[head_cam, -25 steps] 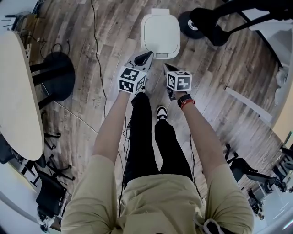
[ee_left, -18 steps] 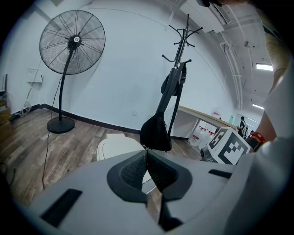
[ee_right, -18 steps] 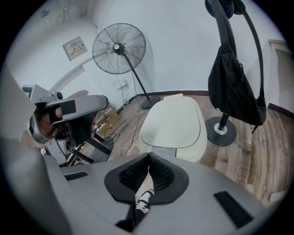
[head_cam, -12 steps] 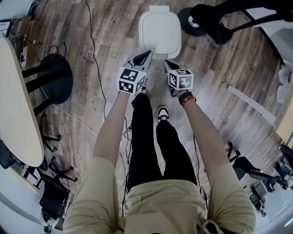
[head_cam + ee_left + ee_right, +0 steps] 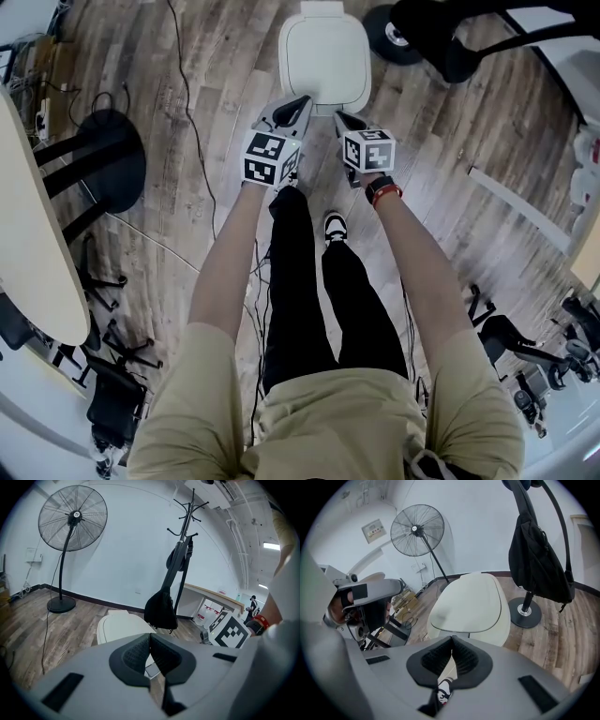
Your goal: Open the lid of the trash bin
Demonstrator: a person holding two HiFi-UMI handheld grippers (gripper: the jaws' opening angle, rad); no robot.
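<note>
A white trash bin (image 5: 324, 58) with its lid down stands on the wood floor ahead of the person's feet. It also shows in the left gripper view (image 5: 123, 626) and the right gripper view (image 5: 468, 604). My left gripper (image 5: 298, 101) hangs just short of the bin's near left corner, jaws shut with nothing between them. Just short of the near right corner my right gripper (image 5: 339, 118) is likewise shut and empty. Neither touches the bin.
A coat stand base (image 5: 392, 37) with a black bag (image 5: 539, 559) stands right of the bin. A standing fan (image 5: 70, 522) is at the left by the wall. A cable (image 5: 192, 103) runs along the floor; a black stool (image 5: 94, 155) and a pale table (image 5: 33, 225) lie at the left.
Both grippers have moved forward toward the bin; their tips are now close to its near edge. Their jaws stay shut.
</note>
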